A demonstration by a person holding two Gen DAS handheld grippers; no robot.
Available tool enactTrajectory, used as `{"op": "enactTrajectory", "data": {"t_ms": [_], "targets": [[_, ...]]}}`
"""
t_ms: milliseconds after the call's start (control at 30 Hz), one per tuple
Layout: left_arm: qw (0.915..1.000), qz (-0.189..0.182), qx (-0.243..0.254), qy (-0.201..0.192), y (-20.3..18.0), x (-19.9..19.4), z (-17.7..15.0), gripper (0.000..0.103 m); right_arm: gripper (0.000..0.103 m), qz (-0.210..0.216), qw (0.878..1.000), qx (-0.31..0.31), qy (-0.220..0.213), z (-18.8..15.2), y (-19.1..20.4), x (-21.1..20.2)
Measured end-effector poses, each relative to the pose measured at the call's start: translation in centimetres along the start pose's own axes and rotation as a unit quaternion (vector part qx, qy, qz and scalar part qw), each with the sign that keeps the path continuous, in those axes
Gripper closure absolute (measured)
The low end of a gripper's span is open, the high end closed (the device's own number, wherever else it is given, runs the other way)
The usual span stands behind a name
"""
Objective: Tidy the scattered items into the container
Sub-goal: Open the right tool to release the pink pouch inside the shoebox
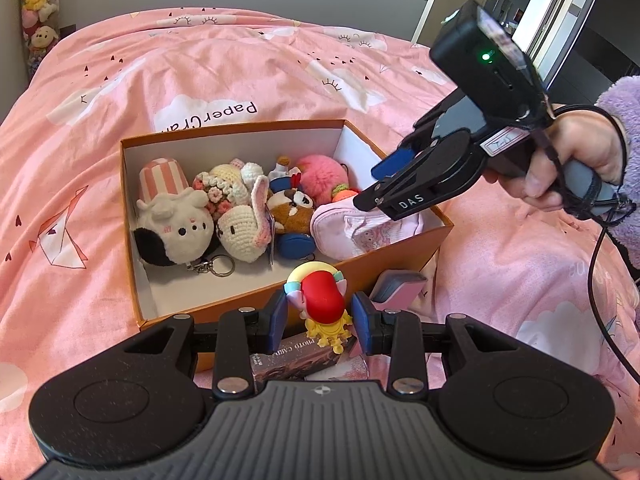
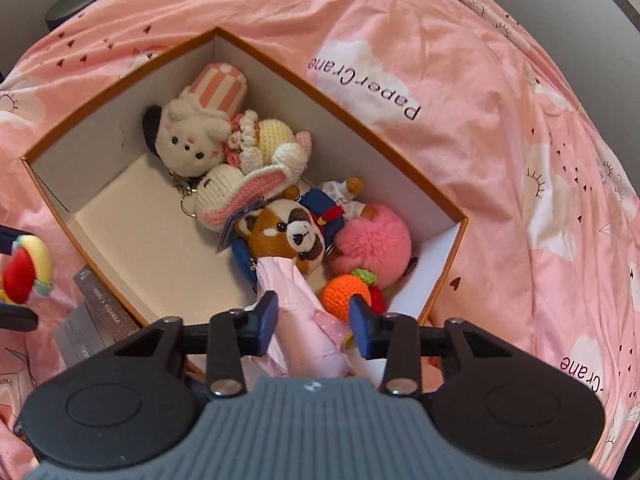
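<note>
An orange cardboard box sits open on the pink bedspread and holds several plush toys. My left gripper hovers just before the box's near wall, shut on a small figurine with red hair and a yellow base. That figurine also shows at the left edge of the right wrist view. My right gripper points down into the box's right end. A pink folded umbrella lies between its blue pads, which press on it, and its far end rests against a red panda plush.
Inside the box are a cow plush, a crochet bunny and a pink pompom; its left half shows bare floor. A photo card box and a grey-pink block lie outside. A hand in a purple sleeve holds the right gripper.
</note>
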State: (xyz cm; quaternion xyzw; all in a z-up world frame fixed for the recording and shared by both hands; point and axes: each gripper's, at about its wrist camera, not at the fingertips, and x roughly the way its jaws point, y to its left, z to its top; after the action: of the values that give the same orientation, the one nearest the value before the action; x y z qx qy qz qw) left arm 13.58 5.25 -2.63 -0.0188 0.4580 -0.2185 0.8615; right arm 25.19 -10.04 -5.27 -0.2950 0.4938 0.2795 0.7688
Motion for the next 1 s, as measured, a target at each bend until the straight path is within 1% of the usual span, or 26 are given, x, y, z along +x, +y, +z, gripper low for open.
{"op": "enactTrajectory", "data": {"t_ms": [33,200,300,367,467,500,533,600,733,867,1000], "targets": [[1.0,0.0,0.0,0.001,0.0,0.0,0.0,0.063,0.073,0.006,1.0,0.005,0.002,0.0,-0.1,0.1],[1.0,0.0,-0.004,0.003,0.3,0.2,0.0,0.063,0.077,0.003,1.0,0.016,0.014,0.0,-0.3,0.4],[1.0,-0.002,-0.003,0.001,0.2,0.1,-0.1,0.062,0.078,-0.004,0.999,0.036,0.024,-0.1,-1.3,1.0],[1.0,-0.001,-0.002,0.001,0.2,0.1,-0.1,0.063,0.081,-0.009,0.998,0.049,0.032,-0.3,-1.9,1.6],[1.0,0.001,-0.002,0.001,0.1,0.1,0.0,0.063,0.083,0.003,0.997,0.07,0.044,-0.7,-2.5,2.5],[1.0,0.001,-0.002,0.001,0.1,0.1,0.1,0.063,0.085,0.006,0.996,0.072,0.049,-0.8,-2.5,2.8],[1.0,0.001,-0.002,0.001,0.0,0.1,0.1,0.062,0.09,0.008,0.996,0.072,0.057,-1.0,-2.4,3.2],[1.0,0.001,-0.001,0.001,0.0,0.1,0.1,0.063,0.091,0.005,0.995,0.067,0.07,-1.4,-2.0,4.1],[1.0,0.0,0.005,0.002,-0.3,0.1,0.2,0.063,0.094,0.0,0.995,0.065,0.075,-1.7,-1.6,5.1],[0.9999,0.002,0.01,0.006,-0.5,0.3,0.7,0.063,0.097,-0.009,0.994,0.064,0.089,-2.2,-1.4,7.0],[0.9997,-0.001,0.023,0.012,-0.4,0.8,2.1,0.063,0.099,-0.014,0.994,0.054,0.092,-2.0,-1.1,7.8]]}}
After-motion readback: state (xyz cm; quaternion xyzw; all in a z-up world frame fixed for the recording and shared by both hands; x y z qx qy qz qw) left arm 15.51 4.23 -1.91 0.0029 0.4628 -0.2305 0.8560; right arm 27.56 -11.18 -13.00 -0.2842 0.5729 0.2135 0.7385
